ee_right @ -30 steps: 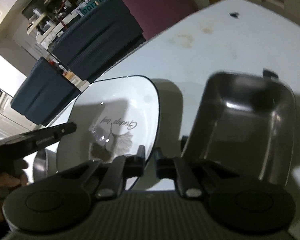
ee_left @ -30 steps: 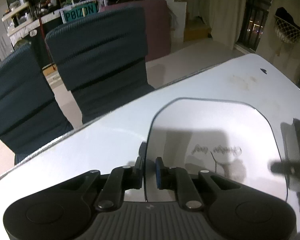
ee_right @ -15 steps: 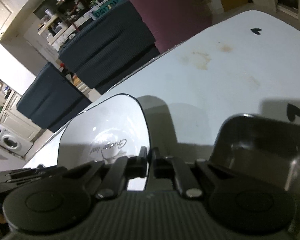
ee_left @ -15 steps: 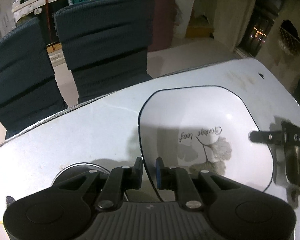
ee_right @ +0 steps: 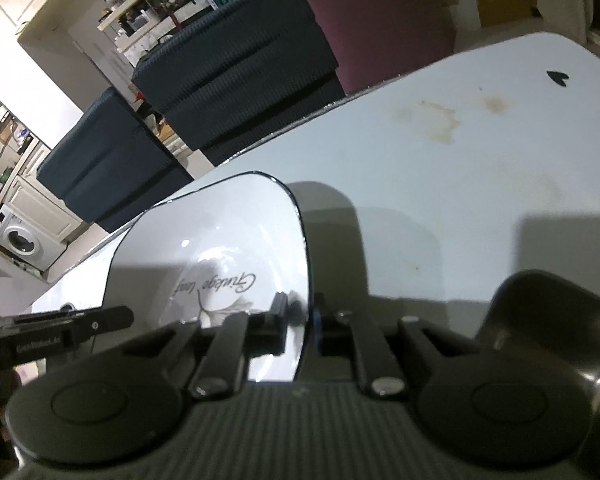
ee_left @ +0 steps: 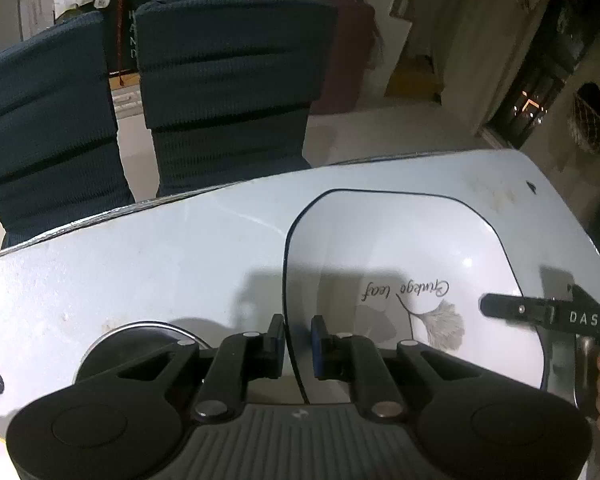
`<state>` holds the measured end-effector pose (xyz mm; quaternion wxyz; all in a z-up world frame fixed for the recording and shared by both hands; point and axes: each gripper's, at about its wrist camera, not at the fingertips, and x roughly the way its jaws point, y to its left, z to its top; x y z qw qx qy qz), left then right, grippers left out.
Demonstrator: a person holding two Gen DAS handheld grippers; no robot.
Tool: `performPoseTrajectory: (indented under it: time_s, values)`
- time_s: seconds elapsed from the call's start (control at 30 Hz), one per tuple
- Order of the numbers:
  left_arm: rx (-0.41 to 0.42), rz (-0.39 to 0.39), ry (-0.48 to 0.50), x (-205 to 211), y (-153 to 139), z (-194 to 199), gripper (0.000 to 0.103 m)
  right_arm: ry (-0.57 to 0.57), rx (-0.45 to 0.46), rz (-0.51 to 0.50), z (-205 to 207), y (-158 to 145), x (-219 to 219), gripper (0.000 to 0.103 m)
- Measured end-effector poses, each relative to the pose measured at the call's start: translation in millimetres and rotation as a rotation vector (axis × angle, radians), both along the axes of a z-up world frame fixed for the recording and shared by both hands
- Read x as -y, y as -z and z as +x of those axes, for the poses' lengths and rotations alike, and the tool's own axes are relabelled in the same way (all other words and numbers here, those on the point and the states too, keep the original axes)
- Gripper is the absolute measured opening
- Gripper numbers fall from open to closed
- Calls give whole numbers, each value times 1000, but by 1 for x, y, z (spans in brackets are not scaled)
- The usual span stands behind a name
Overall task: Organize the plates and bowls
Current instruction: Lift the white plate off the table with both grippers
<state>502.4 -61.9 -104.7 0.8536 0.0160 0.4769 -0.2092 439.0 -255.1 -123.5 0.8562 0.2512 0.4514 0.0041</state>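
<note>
— What is the plate (ee_left: 400,248) made of?
— It looks like glazed ceramic, white and glossy, with a thin dark rim line.
— And the table (ee_left: 140,264)?
— A smooth, pale top, slightly shiny, with some brownish stains.
— The chairs (ee_left: 228,80)?
— Dark ribbed cloth, matt.
— The tray (ee_right: 548,320) and the round bowl (ee_left: 140,340)?
— Both look like metal, grey and reflective.

Steel tray (ee_right: 556,320) behind right claw (ee_right: 300,322)
</note>
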Motion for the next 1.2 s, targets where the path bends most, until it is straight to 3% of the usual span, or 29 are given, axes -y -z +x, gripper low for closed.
performPoseTrajectory:
  time_s: [0.23,0.5,0.9,1.2]
  values:
    - [21,-40,-17,-1,-7,-10,12,6,15,-3,-10,-4,6,13]
    - [88,-72,-42,-10,-42,-36,11,-14,70,-5,-25,-32,10,13]
    - [191,-102,-151,-51,-109,-132,11,-95,190,-11,-83,-108,-18,11]
    - [238,-100,-194,-83,-138,-211,11,-157,238,21,-146,-134,-42,11]
